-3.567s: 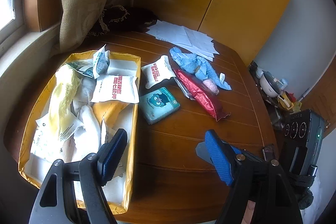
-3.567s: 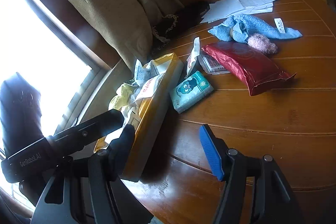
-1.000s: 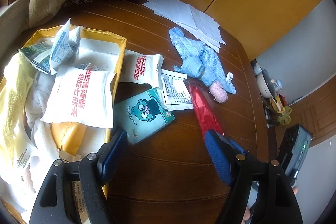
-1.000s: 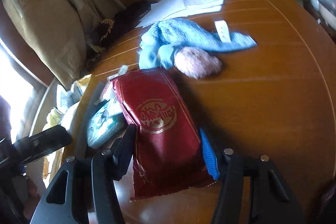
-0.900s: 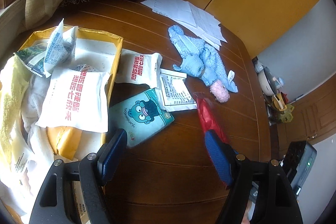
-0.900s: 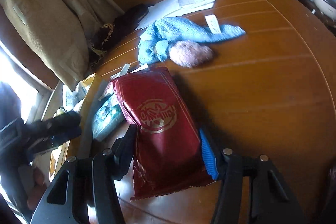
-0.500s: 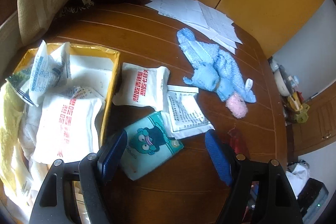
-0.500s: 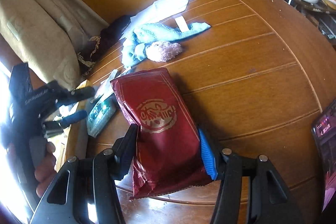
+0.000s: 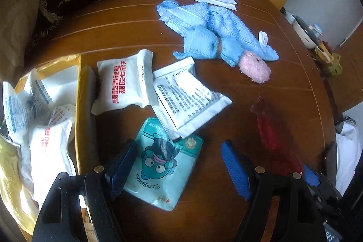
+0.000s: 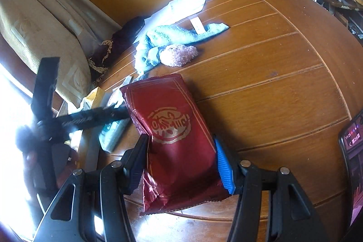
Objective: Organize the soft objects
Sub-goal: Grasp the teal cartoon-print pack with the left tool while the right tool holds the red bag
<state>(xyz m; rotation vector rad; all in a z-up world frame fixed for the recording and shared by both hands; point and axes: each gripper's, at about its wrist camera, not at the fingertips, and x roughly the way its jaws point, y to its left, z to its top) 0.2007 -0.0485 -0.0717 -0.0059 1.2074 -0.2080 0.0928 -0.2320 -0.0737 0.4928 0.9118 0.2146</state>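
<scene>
Left tongs wide open, empty, directly above teal pack; its long axis runs forward between the jaws, touching the left jaw. Right tongs clamp red pouch, farther off

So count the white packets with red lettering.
2: one packet on the table beside the yellow box, another inside it. More may be buried there.

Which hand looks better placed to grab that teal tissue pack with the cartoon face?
Left, probably. The left hand-held gripper hangs open right over the teal tissue pack; one finger already overlaps its edge. The right hand-held gripper is closed on the red packet.
</scene>
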